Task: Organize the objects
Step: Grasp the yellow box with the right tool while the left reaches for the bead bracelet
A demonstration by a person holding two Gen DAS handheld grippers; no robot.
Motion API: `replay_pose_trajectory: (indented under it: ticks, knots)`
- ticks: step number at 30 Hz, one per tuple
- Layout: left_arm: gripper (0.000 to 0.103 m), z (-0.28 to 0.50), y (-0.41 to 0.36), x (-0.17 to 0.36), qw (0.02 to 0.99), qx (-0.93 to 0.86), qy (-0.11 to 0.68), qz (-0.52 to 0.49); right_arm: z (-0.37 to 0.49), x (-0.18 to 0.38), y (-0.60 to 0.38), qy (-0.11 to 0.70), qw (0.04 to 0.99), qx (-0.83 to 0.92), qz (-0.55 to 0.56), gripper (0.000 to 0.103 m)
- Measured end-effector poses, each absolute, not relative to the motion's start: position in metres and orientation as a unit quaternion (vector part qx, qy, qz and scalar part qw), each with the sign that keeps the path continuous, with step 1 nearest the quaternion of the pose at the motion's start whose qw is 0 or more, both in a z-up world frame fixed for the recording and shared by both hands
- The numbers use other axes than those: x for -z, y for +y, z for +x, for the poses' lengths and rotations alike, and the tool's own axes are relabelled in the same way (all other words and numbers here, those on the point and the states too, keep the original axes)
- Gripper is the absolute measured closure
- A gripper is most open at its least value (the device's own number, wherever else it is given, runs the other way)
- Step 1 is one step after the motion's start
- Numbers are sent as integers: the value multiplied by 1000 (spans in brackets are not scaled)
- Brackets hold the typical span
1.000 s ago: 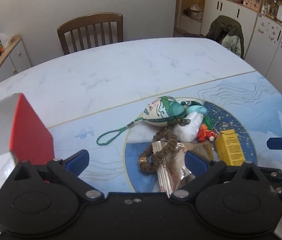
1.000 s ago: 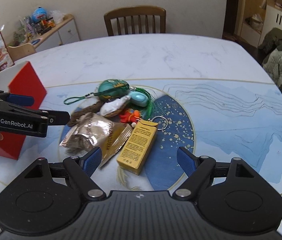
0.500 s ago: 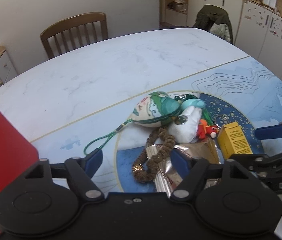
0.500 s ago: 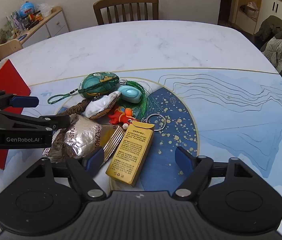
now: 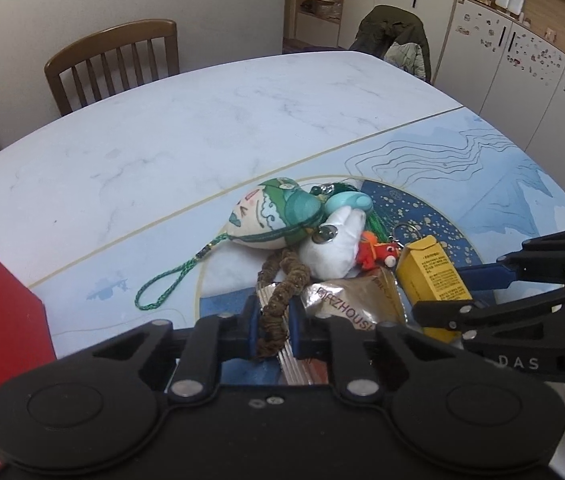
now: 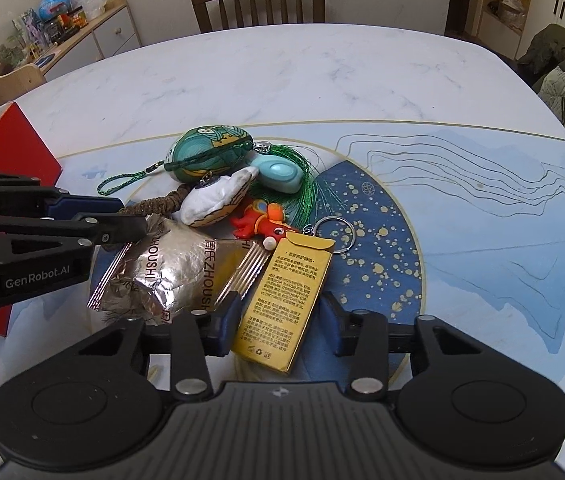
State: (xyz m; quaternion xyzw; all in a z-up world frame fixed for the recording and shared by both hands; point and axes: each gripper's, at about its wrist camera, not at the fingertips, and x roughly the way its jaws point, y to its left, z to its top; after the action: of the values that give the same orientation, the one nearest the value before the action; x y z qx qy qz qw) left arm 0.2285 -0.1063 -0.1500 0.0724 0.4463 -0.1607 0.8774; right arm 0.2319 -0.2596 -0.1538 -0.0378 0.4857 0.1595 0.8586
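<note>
A heap of small things lies on the round blue patch of the table. My left gripper is shut on a brown bead string at the heap's near edge, over a silver foil snack packet. My right gripper straddles the near end of a flat yellow box. Its jaws are closing, and a narrow gap still shows at the right pad. Behind lie a green pouch with a cord, a white plush, a teal oval piece and a red toy on a key ring.
A red box stands on the table to the left of the heap, close behind my left gripper. A wooden chair stands at the far edge. The right half of the table is bare blue-patterned top.
Both grippers have closed in from wide open. The left has pinched the bead string, and the right has come down and narrowed around the yellow box.
</note>
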Motion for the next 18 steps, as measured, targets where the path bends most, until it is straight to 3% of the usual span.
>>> replay_pose_trajectory:
  ticks: [6, 18]
  knots:
    - [95, 226, -99, 140, 880, 155, 448, 44, 230, 152, -261, 484, 861, -150, -35, 73]
    - [100, 202, -66, 89, 887, 153, 435, -23, 208, 110, -271, 462, 870, -174, 0, 74]
